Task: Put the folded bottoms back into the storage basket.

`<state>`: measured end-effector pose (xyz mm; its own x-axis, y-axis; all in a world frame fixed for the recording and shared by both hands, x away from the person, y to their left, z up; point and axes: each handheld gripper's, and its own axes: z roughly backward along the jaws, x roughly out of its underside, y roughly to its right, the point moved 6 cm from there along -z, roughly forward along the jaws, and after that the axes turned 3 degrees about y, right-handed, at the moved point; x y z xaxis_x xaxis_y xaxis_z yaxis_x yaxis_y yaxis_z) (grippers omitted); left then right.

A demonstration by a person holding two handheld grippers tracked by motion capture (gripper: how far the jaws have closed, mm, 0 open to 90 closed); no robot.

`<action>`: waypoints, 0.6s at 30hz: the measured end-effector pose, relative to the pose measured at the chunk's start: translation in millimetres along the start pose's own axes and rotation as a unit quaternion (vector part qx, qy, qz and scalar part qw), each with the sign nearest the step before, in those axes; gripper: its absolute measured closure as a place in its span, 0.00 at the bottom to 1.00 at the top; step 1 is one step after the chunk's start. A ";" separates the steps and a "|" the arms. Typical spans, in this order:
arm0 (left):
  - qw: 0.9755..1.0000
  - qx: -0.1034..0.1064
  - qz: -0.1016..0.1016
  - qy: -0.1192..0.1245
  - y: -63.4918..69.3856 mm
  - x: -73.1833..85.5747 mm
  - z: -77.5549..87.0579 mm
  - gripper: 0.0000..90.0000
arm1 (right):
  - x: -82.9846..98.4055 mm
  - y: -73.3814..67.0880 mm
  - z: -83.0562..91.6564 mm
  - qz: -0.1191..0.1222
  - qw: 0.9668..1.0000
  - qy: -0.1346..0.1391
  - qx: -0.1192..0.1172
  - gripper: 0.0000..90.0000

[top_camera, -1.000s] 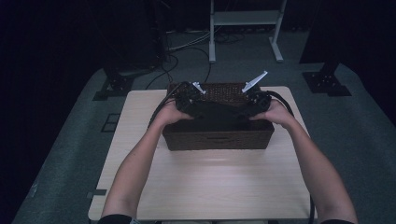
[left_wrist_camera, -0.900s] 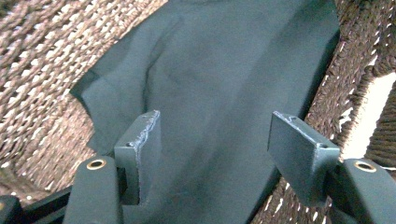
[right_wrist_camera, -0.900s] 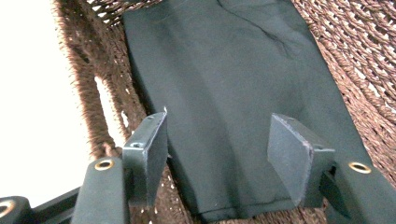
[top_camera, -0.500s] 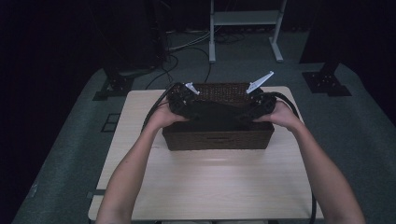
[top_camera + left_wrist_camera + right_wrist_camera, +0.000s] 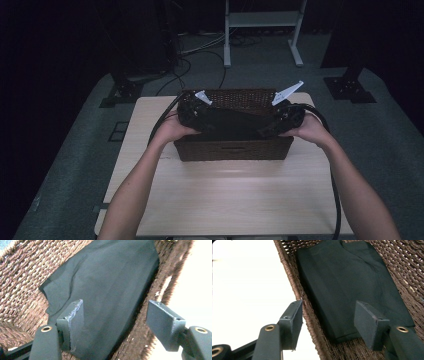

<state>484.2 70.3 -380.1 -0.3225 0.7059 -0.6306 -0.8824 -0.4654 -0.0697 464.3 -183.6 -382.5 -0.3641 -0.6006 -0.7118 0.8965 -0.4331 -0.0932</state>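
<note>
High view, left to right. The left gripper (image 5: 200,112) sits left of centre in the frame, over the left end of the woven basket (image 5: 232,149), with the person's left hand (image 5: 172,131) around its body. The basket stands on the pale table (image 5: 225,195) in the upper half of the tabletop. A folded black cloth (image 5: 232,122) lies inside the basket, spanning most of its length. The right gripper (image 5: 270,129) is right of centre, over the basket's right end, held by the right hand (image 5: 310,131). Cables trail from both grippers down the frame's sides.

Left gripper view: the jaws stand apart and have just been opening. The black cloth (image 5: 107,285) lies beyond and under the gap, in the centre of the frame; the pads do not press on it. The basket's near wall (image 5: 150,322) runs between the jaws at lower right, the table showing bright at the right edge.

Right gripper view: the jaws are released, straddling the basket wall (image 5: 294,277), which runs from top centre to the bottom. The left pad is outside over the table, the right pad above the cloth (image 5: 352,282), upper right. Neither pad grips anything.
</note>
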 end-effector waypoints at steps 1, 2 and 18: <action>1.000 0.000 -0.002 0.001 1.6 -0.6 2.3 0.32 | 0.9 -1.5 2.1 0.000 1.000 0.002 -0.001 0.44; 1.000 -0.001 -0.005 0.003 3.1 -1.2 4.5 0.32 | 1.9 -3.0 3.6 0.000 1.000 0.001 0.000 0.44; 1.000 -0.004 -0.015 0.021 26.8 11.7 19.0 0.30 | 14.1 -19.3 17.6 0.006 1.000 0.019 -0.002 0.44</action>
<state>450.3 76.2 -374.7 -0.2805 0.6973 -0.6596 -0.8888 -0.4482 -0.0959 437.4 -195.6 -378.4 -0.3437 -0.5796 -0.7389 0.9015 -0.4240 -0.0867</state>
